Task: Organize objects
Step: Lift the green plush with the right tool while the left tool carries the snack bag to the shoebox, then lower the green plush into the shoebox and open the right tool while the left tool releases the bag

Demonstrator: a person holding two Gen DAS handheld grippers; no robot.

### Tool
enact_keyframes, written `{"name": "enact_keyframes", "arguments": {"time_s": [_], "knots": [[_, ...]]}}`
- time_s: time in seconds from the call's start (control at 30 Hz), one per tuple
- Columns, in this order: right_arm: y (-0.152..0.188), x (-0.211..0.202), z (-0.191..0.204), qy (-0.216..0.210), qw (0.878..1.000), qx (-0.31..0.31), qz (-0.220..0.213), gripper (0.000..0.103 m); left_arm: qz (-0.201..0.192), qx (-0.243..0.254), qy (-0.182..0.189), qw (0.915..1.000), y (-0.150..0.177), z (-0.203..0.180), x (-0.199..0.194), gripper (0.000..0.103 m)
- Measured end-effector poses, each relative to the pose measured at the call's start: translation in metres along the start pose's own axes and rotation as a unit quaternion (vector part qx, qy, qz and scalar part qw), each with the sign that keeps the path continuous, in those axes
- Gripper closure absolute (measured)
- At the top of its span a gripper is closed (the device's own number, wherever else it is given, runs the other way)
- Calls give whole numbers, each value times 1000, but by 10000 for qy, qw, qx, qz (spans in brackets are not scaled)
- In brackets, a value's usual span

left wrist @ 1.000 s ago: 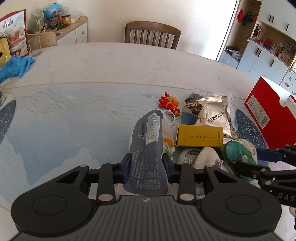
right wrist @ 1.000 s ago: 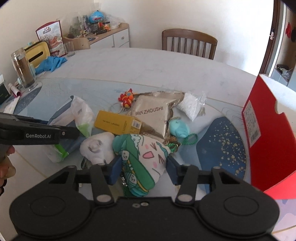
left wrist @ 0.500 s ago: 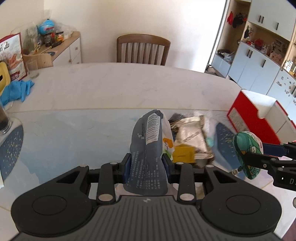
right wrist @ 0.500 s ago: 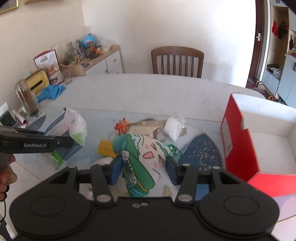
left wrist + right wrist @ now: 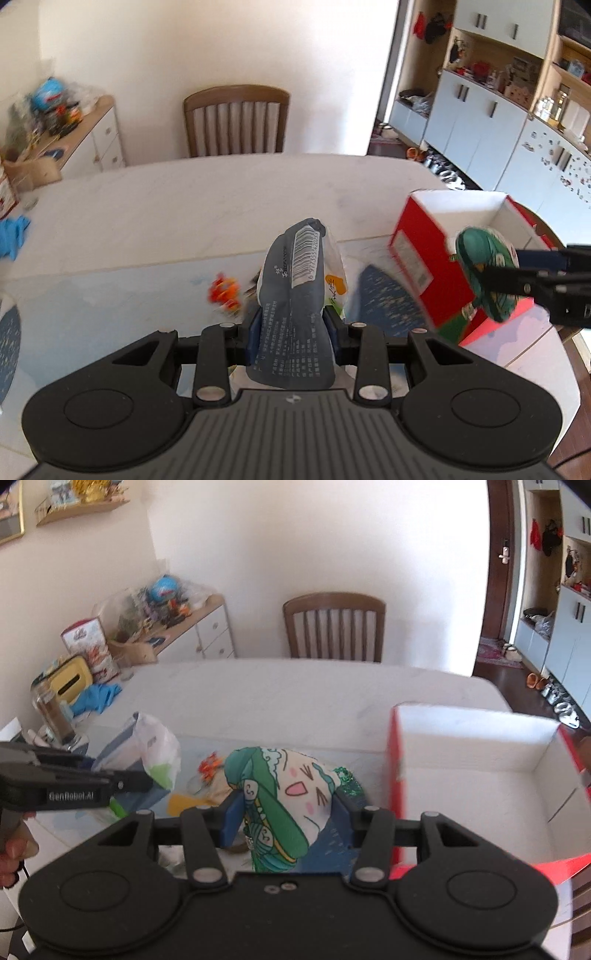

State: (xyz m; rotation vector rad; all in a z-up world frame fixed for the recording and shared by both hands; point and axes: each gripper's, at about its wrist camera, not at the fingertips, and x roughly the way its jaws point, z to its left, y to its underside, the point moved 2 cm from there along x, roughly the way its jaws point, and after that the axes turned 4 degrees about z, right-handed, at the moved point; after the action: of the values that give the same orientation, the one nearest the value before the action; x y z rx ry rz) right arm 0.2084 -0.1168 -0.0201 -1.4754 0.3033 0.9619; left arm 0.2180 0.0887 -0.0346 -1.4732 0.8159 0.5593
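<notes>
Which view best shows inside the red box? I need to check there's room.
The right wrist view: the red box opens toward it, showing its white floor and walls, nothing visible inside. The left wrist view shows mostly the red outer side and only the far inner wall.

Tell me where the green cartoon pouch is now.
Clamped in the right gripper, the green cartoon pouch hangs above the table, just left of the open red box.

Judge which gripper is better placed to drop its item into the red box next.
Right. The right gripper, holding the green cartoon plush, sits beside the red cardboard box; the left gripper with its grey snack packet is farther away.
</notes>
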Motion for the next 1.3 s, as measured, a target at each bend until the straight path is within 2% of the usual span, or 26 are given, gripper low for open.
{"name": "enact_keyframes", "arguments": {"time_s": [0.23,0.5,0.77,0.97,1.3], "knots": [[-18,-24,-52,131,9995,-49,-286,54,-97,317,170,9993,-32,-60,10,69],[-26,-35,-109,349,9987,-130,-338,54,-13,605,300,9977,-64,-124,40,69],[-19,-35,-167,566,9981,-53,-244,54,30,900,330,9954,-84,-184,67,69],[-9,-21,-202,660,9978,18,70,54,153,1139,332,9928,-92,-220,96,69],[7,-1,-230,736,9962,-133,442,54,435,1356,332,9892,-98,-252,144,69]]}}
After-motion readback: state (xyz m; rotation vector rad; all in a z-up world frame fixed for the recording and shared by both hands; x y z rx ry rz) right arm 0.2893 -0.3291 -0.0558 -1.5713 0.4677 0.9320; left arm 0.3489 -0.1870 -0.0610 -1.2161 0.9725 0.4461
